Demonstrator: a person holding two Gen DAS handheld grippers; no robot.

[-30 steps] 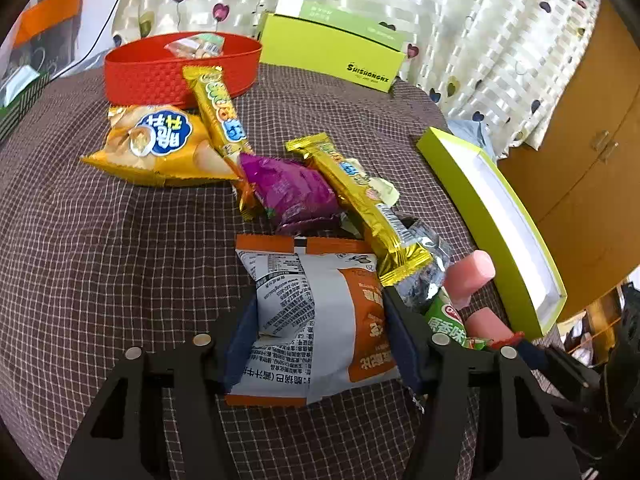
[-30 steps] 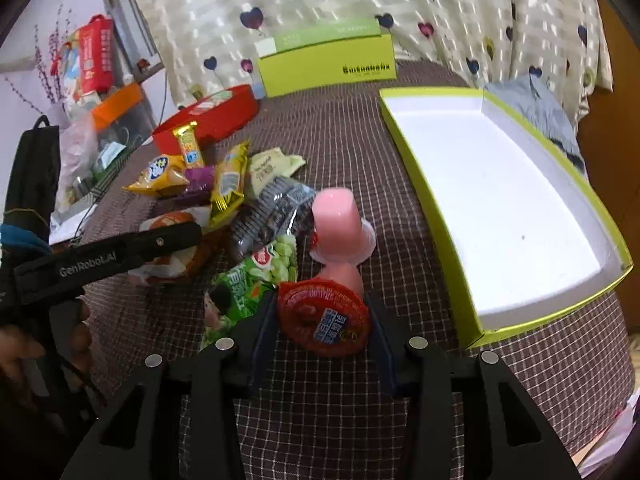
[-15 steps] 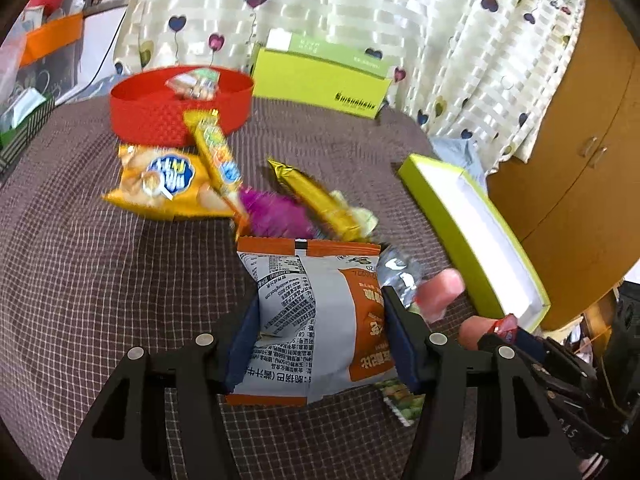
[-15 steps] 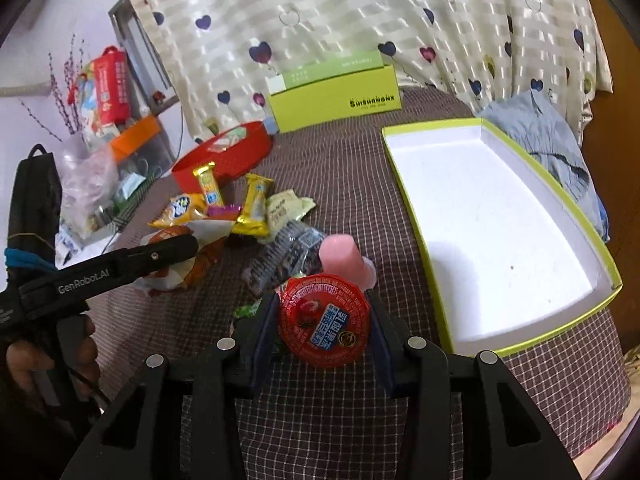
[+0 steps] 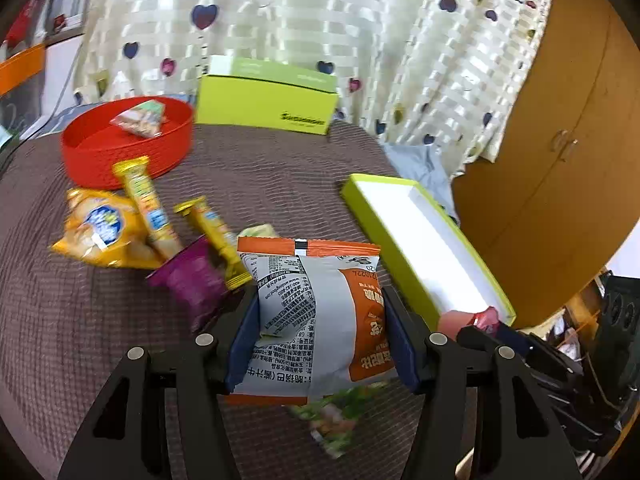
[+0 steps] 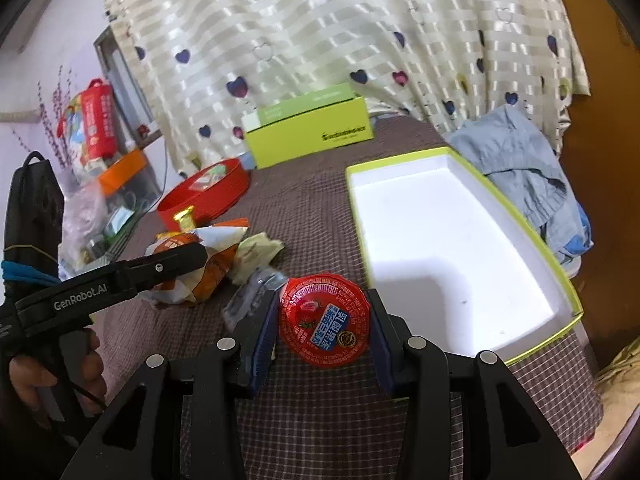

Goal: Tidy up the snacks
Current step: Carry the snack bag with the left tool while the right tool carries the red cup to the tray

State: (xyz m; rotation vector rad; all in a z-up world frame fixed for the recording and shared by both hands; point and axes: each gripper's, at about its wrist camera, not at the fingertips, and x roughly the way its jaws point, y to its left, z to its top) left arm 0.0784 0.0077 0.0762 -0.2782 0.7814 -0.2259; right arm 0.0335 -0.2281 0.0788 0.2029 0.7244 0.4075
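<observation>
Left wrist: the left gripper (image 5: pixel 320 340) clamps an orange-white packet (image 5: pixel 316 316) above the table (image 5: pixel 80 320); red basket (image 5: pixel 128 144) at ten o'clock, open tray (image 5: pixel 424 248) at two.

Right wrist: the right gripper (image 6: pixel 324 328) grips a red-lidded jelly cup (image 6: pixel 324 320); the tray (image 6: pixel 452 248) lies at two o'clock.

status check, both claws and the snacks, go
Left claw shut on orange snack bag. Right claw shut on red-lidded jelly cup. Open white tray bare inside, path to it clear.
</observation>
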